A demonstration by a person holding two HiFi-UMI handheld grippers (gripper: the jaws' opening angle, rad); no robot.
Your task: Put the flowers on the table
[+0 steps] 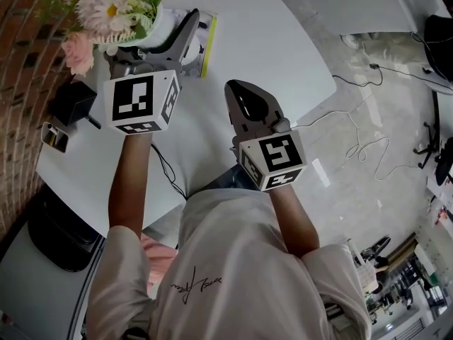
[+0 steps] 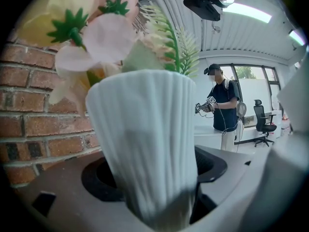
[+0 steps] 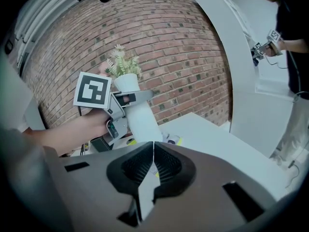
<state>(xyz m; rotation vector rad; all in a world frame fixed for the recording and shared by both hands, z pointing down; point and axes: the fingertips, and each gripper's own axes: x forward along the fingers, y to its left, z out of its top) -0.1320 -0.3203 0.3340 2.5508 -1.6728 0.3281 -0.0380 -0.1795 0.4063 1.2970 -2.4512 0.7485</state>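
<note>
Your left gripper (image 1: 163, 41) has its jaws pinching the white ribbed vase (image 2: 145, 139) low on its body. The flowers (image 1: 113, 6), pink and white with green sprigs, stand in that vase at the far left corner of the white surface (image 1: 269, 41), close to the brick wall (image 1: 21, 69). In the head view the vase sits just beside a yellow-edged sheet (image 1: 210, 37). Whether its base touches the surface cannot be told. Your right gripper (image 1: 241, 99) is over the surface nearer to you, apart from the vase, with its jaws pressed together and nothing between them. A black box (image 1: 71, 101) and a small flat device (image 1: 55, 137) lie near the surface's left edge, beside your left arm. Another person (image 2: 223, 105) stands in the background of the left gripper view, holding a gripper.
</note>
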